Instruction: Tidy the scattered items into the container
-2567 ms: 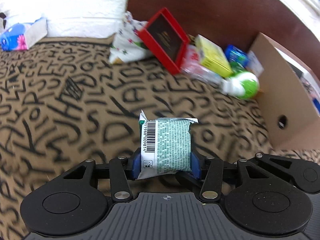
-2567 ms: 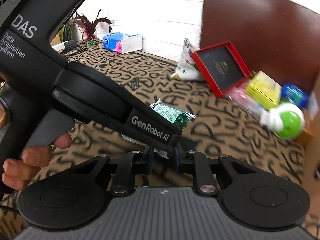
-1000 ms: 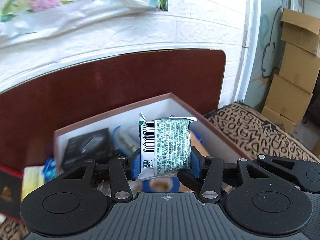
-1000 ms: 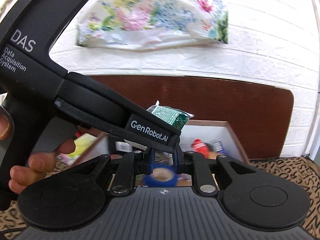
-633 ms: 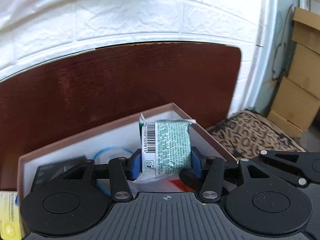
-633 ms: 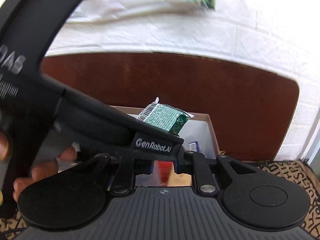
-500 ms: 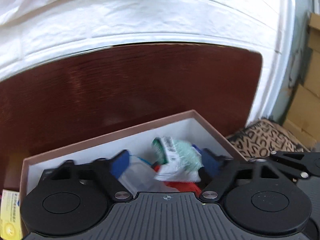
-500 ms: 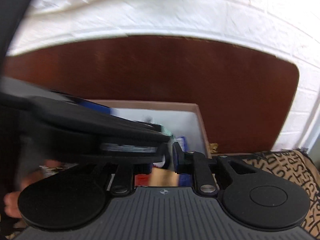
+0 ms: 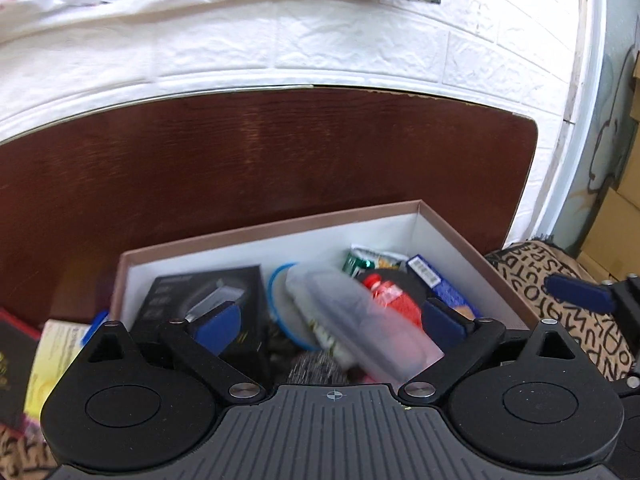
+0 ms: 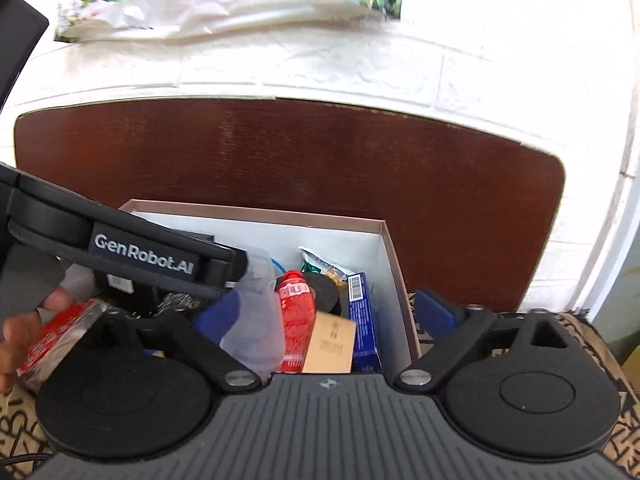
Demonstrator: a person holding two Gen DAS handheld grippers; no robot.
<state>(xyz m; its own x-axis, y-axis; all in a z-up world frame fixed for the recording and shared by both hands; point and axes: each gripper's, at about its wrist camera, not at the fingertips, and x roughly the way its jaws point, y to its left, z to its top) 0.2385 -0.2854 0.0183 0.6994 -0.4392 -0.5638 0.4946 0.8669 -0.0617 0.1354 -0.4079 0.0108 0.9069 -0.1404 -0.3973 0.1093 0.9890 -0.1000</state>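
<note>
The open cardboard box (image 9: 272,236) with white inner walls stands against the dark wooden headboard; it also shows in the right wrist view (image 10: 384,240). The green snack packet (image 9: 362,260) lies inside at the back, seen too in the right wrist view (image 10: 320,262). Beside it lie a red bottle (image 10: 298,312), a clear plastic bottle (image 9: 352,324), a blue packet (image 10: 362,312) and a black box (image 9: 208,296). My left gripper (image 9: 330,322) is open and empty over the box. My right gripper (image 10: 326,316) is open and empty over the box's right side.
A yellow box (image 9: 52,360) and a red-framed box (image 9: 12,352) lie left of the container on the patterned bedspread (image 9: 576,280). The headboard (image 9: 260,160) and white brick wall (image 9: 320,40) rise behind. Cardboard boxes (image 9: 624,200) stand far right.
My left gripper carried the green packet from the bedspread to the box, opened and dropped it inside. My right gripper went along beside it and opened.
</note>
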